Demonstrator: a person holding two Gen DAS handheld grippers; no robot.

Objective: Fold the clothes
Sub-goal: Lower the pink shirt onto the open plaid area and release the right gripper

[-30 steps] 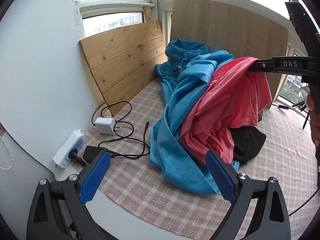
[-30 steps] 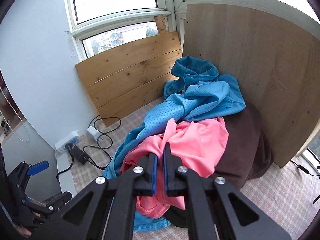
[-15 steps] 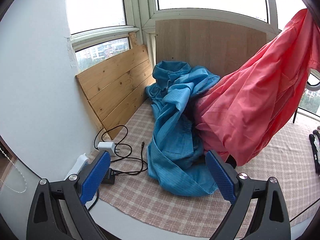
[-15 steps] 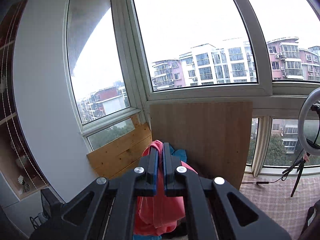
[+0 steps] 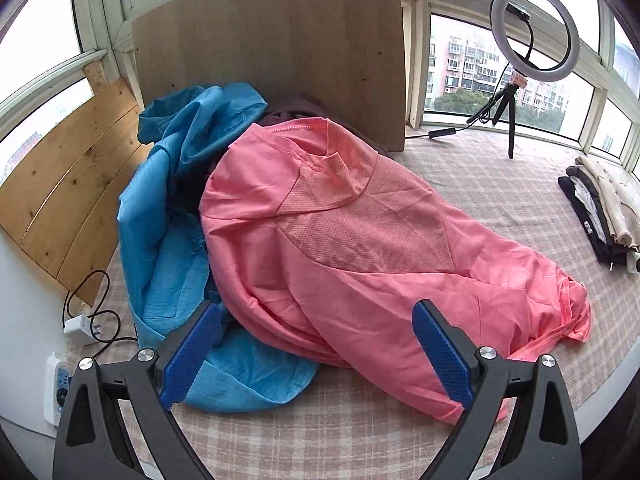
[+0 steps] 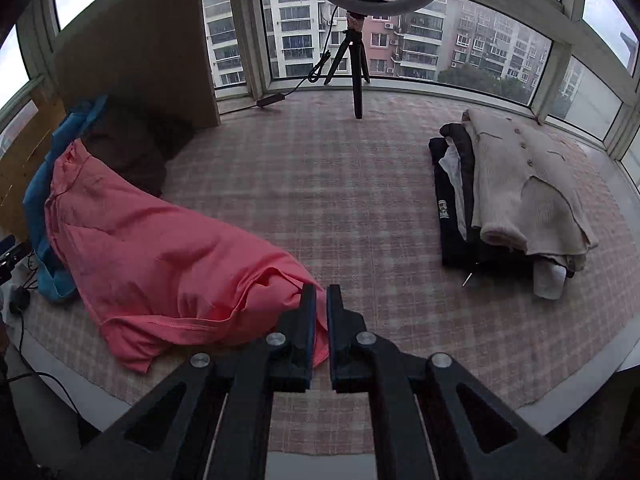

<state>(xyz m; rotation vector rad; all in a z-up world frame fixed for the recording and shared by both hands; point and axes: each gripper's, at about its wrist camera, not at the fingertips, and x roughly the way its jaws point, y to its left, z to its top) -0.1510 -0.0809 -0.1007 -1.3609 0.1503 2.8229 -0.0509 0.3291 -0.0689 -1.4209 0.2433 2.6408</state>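
A pink shirt (image 5: 360, 240) lies spread over the checked cloth, partly on a heap of blue garments (image 5: 160, 220) and a dark brown one (image 6: 132, 148). It also shows in the right wrist view (image 6: 160, 256). My right gripper (image 6: 318, 300) is shut on the pink shirt's edge, low over the cloth. My left gripper (image 5: 316, 344) is open and empty, its blue pads (image 5: 188, 356) just in front of the pink and blue cloth.
A stack of folded clothes (image 6: 520, 192) sits at the right, also in the left wrist view (image 5: 600, 208). A ring light on a tripod (image 6: 356, 52) stands by the windows. Wooden boards (image 5: 280, 48) lean at the back. A power strip and cables (image 5: 80, 328) lie at the left.
My right gripper has pulled the pink shirt off the heap, swung it up and right, and laid it out across the cloth. My left gripper has turned right, still open.
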